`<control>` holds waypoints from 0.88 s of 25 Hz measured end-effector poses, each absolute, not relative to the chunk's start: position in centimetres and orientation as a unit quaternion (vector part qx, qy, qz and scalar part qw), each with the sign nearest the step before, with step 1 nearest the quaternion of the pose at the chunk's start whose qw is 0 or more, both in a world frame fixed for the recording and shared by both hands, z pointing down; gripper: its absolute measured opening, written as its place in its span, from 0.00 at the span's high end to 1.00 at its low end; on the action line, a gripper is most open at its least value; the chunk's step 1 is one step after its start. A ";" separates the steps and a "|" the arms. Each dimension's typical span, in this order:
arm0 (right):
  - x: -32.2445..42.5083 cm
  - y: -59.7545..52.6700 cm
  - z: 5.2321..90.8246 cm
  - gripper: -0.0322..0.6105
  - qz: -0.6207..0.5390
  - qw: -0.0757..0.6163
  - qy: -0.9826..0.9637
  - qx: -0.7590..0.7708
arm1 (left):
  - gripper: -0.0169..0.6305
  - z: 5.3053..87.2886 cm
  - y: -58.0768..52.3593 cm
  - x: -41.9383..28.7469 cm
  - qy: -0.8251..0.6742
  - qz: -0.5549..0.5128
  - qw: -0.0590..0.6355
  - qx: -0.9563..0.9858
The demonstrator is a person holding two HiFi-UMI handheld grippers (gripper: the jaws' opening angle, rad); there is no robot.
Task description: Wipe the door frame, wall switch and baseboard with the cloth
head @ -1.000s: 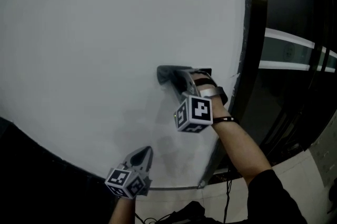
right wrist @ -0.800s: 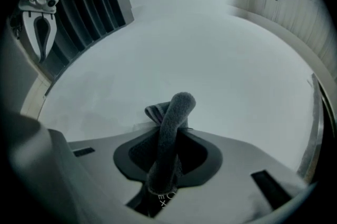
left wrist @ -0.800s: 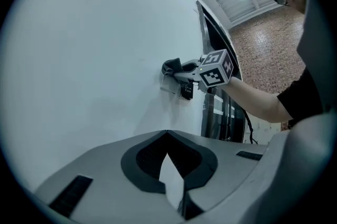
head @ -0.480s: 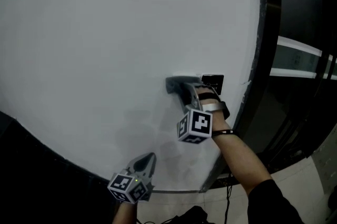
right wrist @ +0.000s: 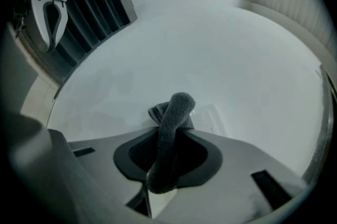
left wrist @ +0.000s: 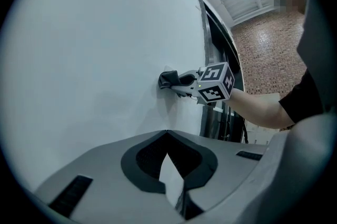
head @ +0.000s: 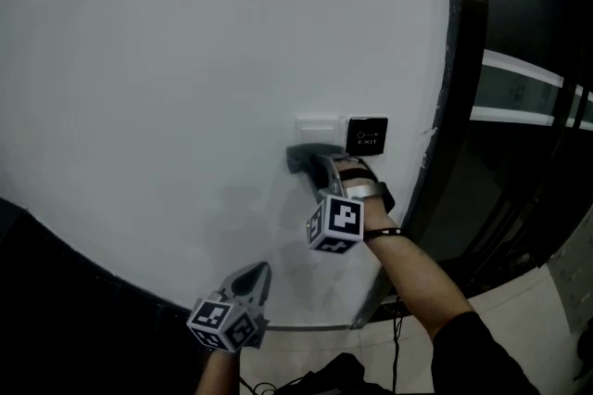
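Note:
A grey cloth (head: 309, 158) is pressed on the white wall (head: 185, 59) just below a white switch plate (head: 317, 127). My right gripper (head: 320, 163) is shut on it. In the right gripper view the cloth (right wrist: 171, 133) rises as a thick roll between the jaws, and the switch plate (right wrist: 210, 118) shows faintly beyond it. A black exit button plate (head: 367, 136) sits right of the switch. The black door frame (head: 463, 59) runs down the right side. My left gripper (head: 258, 273) is lower on the wall, shut and empty, its jaws meeting at the tips (left wrist: 167, 132).
A dark band (head: 46, 291) lies along the wall's lower left. Pale floor tiles (head: 523, 310) and cables (head: 400, 328) lie by the foot of the door frame. Behind the frame is dark glass with a pale stripe (head: 519, 73). A brick wall (left wrist: 263, 54) shows in the left gripper view.
My right gripper has slid the cloth down and left off the switch, so the white plate and the whole black exit plate now show. The left gripper has stayed in place.

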State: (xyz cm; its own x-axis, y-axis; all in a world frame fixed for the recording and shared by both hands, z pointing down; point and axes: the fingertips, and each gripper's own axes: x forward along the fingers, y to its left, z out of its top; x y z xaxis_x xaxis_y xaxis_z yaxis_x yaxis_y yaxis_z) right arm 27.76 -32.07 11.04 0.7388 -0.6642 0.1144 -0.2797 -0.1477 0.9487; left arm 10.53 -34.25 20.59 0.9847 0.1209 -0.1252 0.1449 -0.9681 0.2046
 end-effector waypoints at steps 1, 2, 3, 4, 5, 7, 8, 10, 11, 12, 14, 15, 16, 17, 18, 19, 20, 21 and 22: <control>27.7 -32.0 11.2 0.81 -0.165 0.567 -0.322 0.740 | 0.98 20.6 -34.2 10.5 0.067 -0.057 0.108 0.990; 27.7 -31.9 11.5 0.81 -0.163 0.567 -0.325 0.739 | 0.98 20.6 -34.2 10.6 0.066 -0.058 0.110 0.990; 27.6 -31.8 11.8 0.81 -0.163 0.569 -0.327 0.737 | 0.98 20.7 -34.1 10.6 0.065 -0.059 0.113 0.990; 27.5 -31.6 12.1 0.81 -0.164 0.570 -0.329 0.735 | 0.98 20.8 -34.1 10.7 0.064 -0.059 0.116 0.989; 27.4 -31.5 12.3 0.81 -0.163 0.569 -0.332 0.735 | 0.98 21.0 -34.1 10.8 0.063 -0.057 0.117 0.989; 26.9 -31.2 12.5 0.81 -0.163 0.563 -0.335 0.738 | 0.98 21.3 -34.0 10.7 0.064 -0.051 0.119 0.990; 26.7 -31.0 12.2 0.81 -0.166 0.561 -0.334 0.739 | 0.98 21.4 -34.0 10.7 0.064 -0.047 0.119 0.990; 26.5 -30.4 10.9 0.81 -0.177 0.555 -0.330 0.743 | 0.98 21.7 -33.7 10.9 0.066 -0.044 0.122 0.989; 26.5 -30.0 10.0 0.81 -0.185 0.554 -0.326 0.743 | 0.98 21.8 -33.5 11.0 0.067 -0.045 0.126 0.989; 26.5 -29.4 8.8 0.81 -0.197 0.555 -0.320 0.742 | 0.98 21.8 -33.2 11.1 0.068 -0.047 0.129 0.988; 26.7 -28.4 5.9 0.81 -0.224 0.558 -0.301 0.740 | 0.98 21.5 -32.9 11.4 0.072 -0.052 0.131 0.987; 26.9 -28.0 4.4 0.81 -0.234 0.557 -0.291 0.742 | 0.98 21.4 -32.9 11.5 0.075 -0.054 0.130 0.987; 27.1 -27.6 3.1 0.81 -0.240 0.553 -0.282 0.746 | 0.98 21.3 -32.8 11.6 0.077 -0.054 0.128 0.987; 27.2 -27.5 2.0 0.81 -0.244 0.550 -0.275 0.750 | 0.98 21.2 -32.8 11.6 0.079 -0.054 0.126 0.987; 27.3 -27.4 1.3 0.81 -0.248 0.549 -0.270 0.751 | 0.98 21.1 -32.8 11.6 0.081 -0.054 0.125 0.987; 27.2 -27.4 0.8 0.81 -0.252 0.549 -0.266 0.751 | 0.98 21.1 -32.8 11.5 0.081 -0.054 0.123 0.988; 26.9 -27.4 0.4 0.81 -0.259 0.550 -0.262 0.749 | 0.98 21.1 -32.8 11.5 0.082 -0.054 0.123 0.988; 26.6 -27.3 -0.1 0.81 -0.268 0.551 -0.255 0.748 | 0.98 21.1 -32.9 11.5 0.082 -0.054 0.123 0.988; 26.3 -27.1 -0.7 0.81 -0.278 0.552 -0.244 0.748 | 0.98 21.0 -33.1 11.5 0.082 -0.054 0.123 0.988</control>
